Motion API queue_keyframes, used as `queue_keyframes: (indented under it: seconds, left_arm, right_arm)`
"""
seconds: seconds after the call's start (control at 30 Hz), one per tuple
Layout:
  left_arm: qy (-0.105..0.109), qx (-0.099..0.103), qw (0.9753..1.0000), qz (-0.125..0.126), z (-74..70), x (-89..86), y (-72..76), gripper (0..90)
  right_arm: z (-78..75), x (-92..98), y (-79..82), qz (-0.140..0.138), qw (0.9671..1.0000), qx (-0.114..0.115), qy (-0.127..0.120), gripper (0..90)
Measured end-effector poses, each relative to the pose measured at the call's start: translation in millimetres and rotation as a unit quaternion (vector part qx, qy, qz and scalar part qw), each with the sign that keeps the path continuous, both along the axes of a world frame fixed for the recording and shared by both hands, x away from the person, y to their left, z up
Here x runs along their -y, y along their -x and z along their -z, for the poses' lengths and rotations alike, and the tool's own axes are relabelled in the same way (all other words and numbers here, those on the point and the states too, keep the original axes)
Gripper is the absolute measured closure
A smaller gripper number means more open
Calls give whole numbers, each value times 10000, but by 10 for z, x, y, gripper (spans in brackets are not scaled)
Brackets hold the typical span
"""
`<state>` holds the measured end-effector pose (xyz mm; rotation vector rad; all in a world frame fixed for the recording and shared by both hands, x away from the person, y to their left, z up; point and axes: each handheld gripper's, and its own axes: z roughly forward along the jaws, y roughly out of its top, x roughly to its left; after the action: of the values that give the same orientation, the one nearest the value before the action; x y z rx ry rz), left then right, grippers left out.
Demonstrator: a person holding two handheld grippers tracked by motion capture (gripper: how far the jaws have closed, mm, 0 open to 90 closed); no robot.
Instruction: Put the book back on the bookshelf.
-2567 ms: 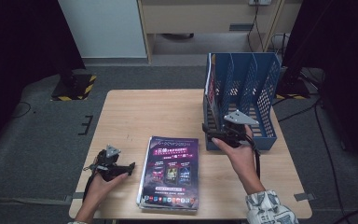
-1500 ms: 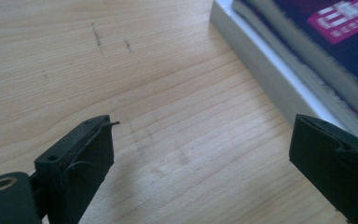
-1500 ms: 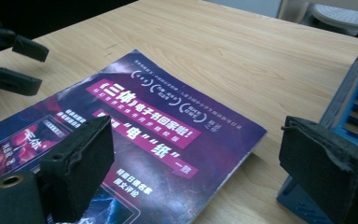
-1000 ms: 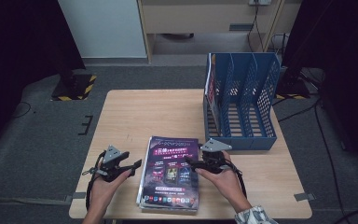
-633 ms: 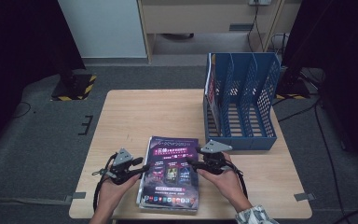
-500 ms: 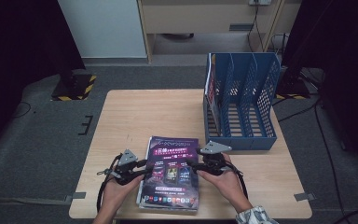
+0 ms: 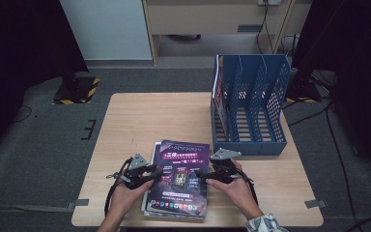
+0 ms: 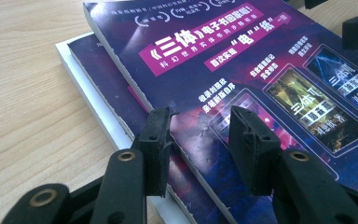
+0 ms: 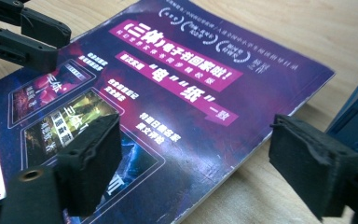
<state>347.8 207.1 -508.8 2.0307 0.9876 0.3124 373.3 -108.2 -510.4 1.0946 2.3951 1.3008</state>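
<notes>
A stack of magazines lies at the table's front middle. The top magazine [image 7: 180,166] has a purple cover with Chinese text [image 8: 261,60] [image 9: 177,84]. My left gripper [image 7: 155,172] [image 8: 200,121] is open and straddles that cover's left edge, one jaw over the lower magazines [image 8: 102,79], the other over the cover. My right gripper [image 7: 199,174] [image 9: 200,149] is wide open over the cover's right edge, which runs between its jaws. Neither holds anything.
A blue slotted file rack [image 7: 251,140] [image 9: 354,116] stands at the table's back right, close to the right gripper, with a thin magazine [image 7: 218,92] upright in its leftmost slot. Bare wooden table [image 7: 149,116] lies behind and left of the stack.
My right gripper came from the rack down to the magazine's right edge. My left gripper slid right from the table's front left onto the magazine's left edge.
</notes>
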Motion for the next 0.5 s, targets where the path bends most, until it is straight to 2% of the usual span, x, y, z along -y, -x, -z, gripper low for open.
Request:
queue_keyframes:
  seconds: [0.23, 0.33, 0.5]
  left_arm:
    - [-75, 1, 10000, -9, -8, 19, 5, 571]
    - [-83, 15, 10000, -13, -7, 22, 9, 567]
    - [-30, 26, 10000, -82, 6, 22, 27, 566]
  right_arm:
    - [115, 5, -34, -53, 9993, -372, -39, 111]
    - [150, 33, -67, -76, 9984, -523, -186, 102]
    - [207, 37, -115, -79, 9951, -872, -461, 98]
